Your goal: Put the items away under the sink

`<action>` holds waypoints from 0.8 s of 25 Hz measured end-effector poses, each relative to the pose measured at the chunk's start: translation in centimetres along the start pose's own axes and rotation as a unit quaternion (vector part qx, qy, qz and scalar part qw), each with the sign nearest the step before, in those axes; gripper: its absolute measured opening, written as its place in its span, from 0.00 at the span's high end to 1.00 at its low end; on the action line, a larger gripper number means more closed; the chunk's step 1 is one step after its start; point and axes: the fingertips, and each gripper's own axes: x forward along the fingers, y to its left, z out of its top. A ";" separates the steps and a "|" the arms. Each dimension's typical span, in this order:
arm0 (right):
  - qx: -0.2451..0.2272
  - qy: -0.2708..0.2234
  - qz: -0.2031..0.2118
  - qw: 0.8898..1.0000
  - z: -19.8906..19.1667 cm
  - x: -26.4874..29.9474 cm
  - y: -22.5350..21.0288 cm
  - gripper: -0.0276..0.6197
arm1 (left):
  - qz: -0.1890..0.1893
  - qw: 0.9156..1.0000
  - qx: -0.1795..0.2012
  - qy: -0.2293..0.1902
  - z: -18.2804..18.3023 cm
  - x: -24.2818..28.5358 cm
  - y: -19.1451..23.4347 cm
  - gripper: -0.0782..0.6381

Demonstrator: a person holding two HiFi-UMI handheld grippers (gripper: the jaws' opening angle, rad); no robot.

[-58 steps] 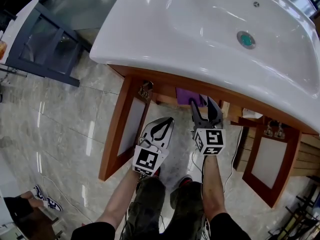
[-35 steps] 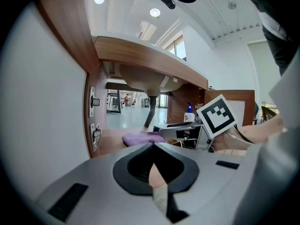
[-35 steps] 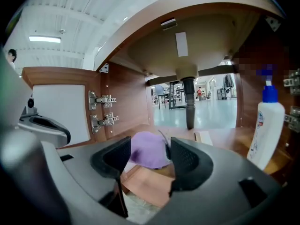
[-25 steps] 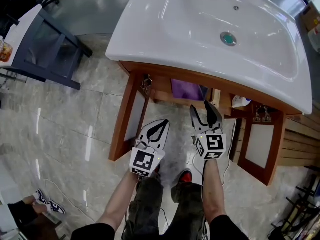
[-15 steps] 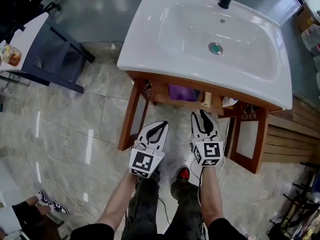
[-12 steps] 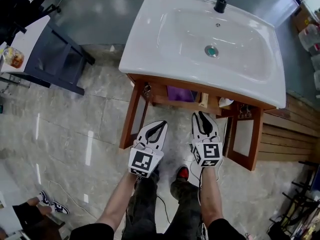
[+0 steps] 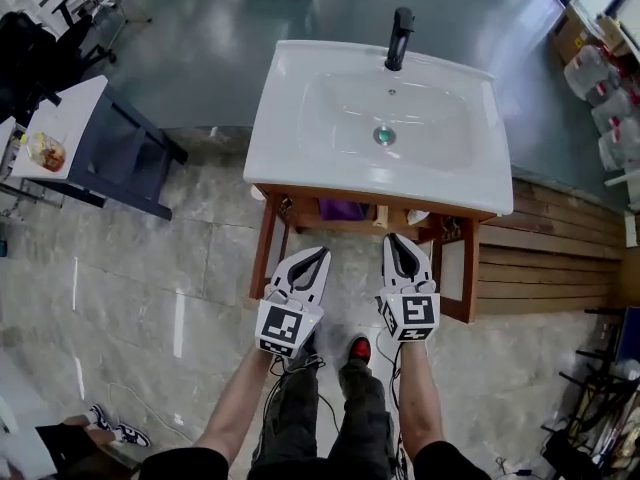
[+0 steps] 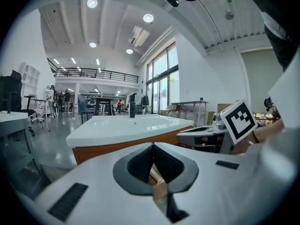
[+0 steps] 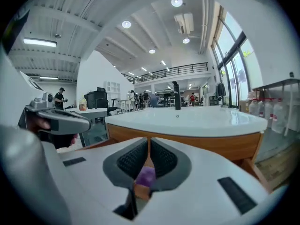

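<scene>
At waist height, nearest: left gripper (image 7: pixel 318 256) and right gripper (image 7: pixel 400 240) side by side, both aimed at the cabinet (image 7: pixel 300 196). Jaws are pressed together on each, with nothing held.

Just beyond: left door (image 7: pixel 262 258) and right door (image 7: pixel 469 268) stand swung open. On the shelf, left to right: purple item (image 7: pixel 342 209), tan bottle (image 7: pixel 381 215), white item (image 7: pixel 418 216). All three are partly hidden under the basin's front edge, so their shapes are unclear.

Judgement: stowing looks done, and I see no loose items in view. The next move is probably closing the doors, which calls for a push on each outer edge.

Farther: white sink (image 7: pixel 290 118), black faucet (image 7: pixel 400 38) at its back rim.
</scene>
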 end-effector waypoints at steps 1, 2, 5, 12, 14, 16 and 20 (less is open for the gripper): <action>-0.001 -0.003 -0.002 1.000 1.2 -0.4 -0.2 0.89 | -0.002 1.000 0.002 -0.002 1.1 -0.2 -0.2 0.88; -0.001 -0.007 -0.004 1.000 2.3 -0.9 -0.3 0.89 | -0.004 1.000 0.004 -0.005 2.3 -0.3 -0.4 0.88; -0.003 -0.015 -0.012 1.000 5.9 -2.4 -0.6 0.90 | -0.008 1.000 0.010 -0.012 5.7 -1.1 -0.7 0.88; -0.005 -0.030 -0.035 0.999 12.9 -6.4 -1.4 0.90 | -0.010 0.999 0.020 -0.024 12.5 -3.1 -1.2 0.88; -0.003 -0.037 -0.043 0.998 14.7 -7.5 -1.7 0.90 | -0.012 0.999 0.025 -0.028 14.1 -3.7 -1.5 0.88; -0.003 -0.045 -0.049 0.998 16.2 -8.6 -2.0 0.90 | -0.012 0.999 0.032 -0.031 15.4 -4.2 -1.7 0.88; -0.007 -0.056 -0.051 0.997 18.7 -10.8 -2.1 0.90 | -0.012 0.999 0.036 -0.039 17.7 -5.2 -2.2 0.88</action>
